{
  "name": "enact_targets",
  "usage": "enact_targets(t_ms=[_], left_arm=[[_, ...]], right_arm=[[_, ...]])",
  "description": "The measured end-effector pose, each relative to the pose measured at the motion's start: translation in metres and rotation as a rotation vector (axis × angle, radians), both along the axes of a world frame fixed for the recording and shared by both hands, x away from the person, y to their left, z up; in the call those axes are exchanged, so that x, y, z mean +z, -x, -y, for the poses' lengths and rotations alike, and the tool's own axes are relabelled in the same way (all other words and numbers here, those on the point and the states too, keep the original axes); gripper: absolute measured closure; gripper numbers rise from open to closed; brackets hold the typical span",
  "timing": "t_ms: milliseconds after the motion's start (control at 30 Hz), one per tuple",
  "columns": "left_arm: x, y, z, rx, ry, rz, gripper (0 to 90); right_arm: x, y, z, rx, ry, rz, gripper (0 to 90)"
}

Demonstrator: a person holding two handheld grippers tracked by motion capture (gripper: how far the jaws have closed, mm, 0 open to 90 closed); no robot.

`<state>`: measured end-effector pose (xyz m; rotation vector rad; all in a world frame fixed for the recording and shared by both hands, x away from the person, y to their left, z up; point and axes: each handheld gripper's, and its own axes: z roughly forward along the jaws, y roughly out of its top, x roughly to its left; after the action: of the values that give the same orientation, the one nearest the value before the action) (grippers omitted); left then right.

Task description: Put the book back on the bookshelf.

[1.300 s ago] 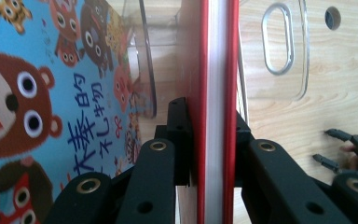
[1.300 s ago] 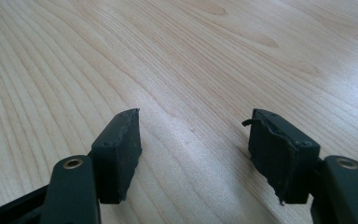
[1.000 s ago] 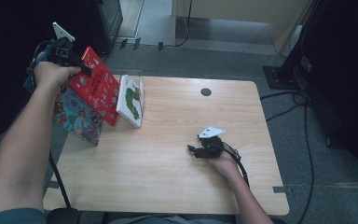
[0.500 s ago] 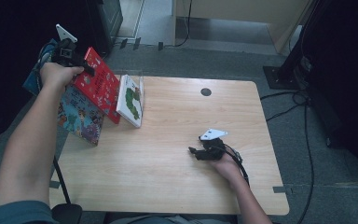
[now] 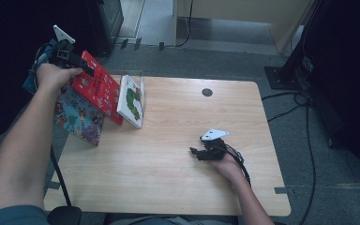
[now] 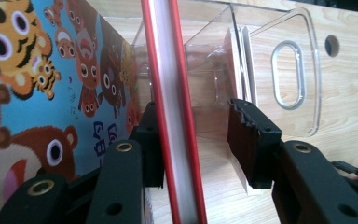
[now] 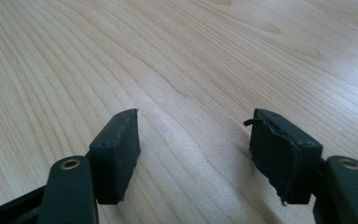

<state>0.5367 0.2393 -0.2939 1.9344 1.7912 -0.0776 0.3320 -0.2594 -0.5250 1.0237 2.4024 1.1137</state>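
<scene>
Red book (image 6: 175,116) stands between the left gripper (image 6: 193,140) jaws, which have just been opening; right gripper (image 7: 196,154) rests wide, nothing held, on the table (image 7: 177,56)

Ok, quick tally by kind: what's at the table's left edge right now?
Books: 3 (red book, blue animal book, white caterpillar book)
Clear holders: 1 (clear plastic holder)
Total: 4

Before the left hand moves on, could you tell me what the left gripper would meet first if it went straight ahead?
Probably the red book: it stands edge-on between the left gripper's just-opened jaws. Beyond it is the clear holder, though depth is unclear.
</scene>
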Motion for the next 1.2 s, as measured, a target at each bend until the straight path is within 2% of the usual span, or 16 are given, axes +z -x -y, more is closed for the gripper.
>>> enact_targets(t_ms=[367, 467, 567, 667, 800, 1000, 1200], left_arm=[[0.021, 0.013, -0.008, 0.006, -0.013, 0.039, 53.4], [0.026, 0.018, -0.013, 0.001, -0.037, 0.047, 53.0], [0.030, 0.024, -0.021, 0.012, -0.011, 0.063, 53.4], [0.033, 0.031, -0.023, 0.003, -0.006, 0.074, 53.2], [0.038, 0.041, -0.018, -0.012, -0.010, 0.076, 52.6], [0.047, 0.056, -0.005, -0.052, 0.025, 0.107, 50.6], [0.049, 0.067, 0.014, -0.099, 0.044, 0.140, 48.6]], right_arm=[[0.000, 0.000, 0.000, 0.001, 0.000, 0.001, 32.7], [0.000, 0.000, 0.000, 0.001, 0.000, 0.000, 32.7], [0.000, 0.000, 0.000, 0.000, 0.000, 0.001, 32.7], [0.000, -0.001, 0.000, 0.004, 0.001, 0.000, 32.5], [0.000, 0.000, 0.001, 0.014, 0.005, -0.001, 29.6], [0.000, 0.001, 0.003, 0.014, 0.006, -0.002, 27.9], [0.000, 0.001, 0.003, 0.025, 0.008, -0.003, 25.5]])
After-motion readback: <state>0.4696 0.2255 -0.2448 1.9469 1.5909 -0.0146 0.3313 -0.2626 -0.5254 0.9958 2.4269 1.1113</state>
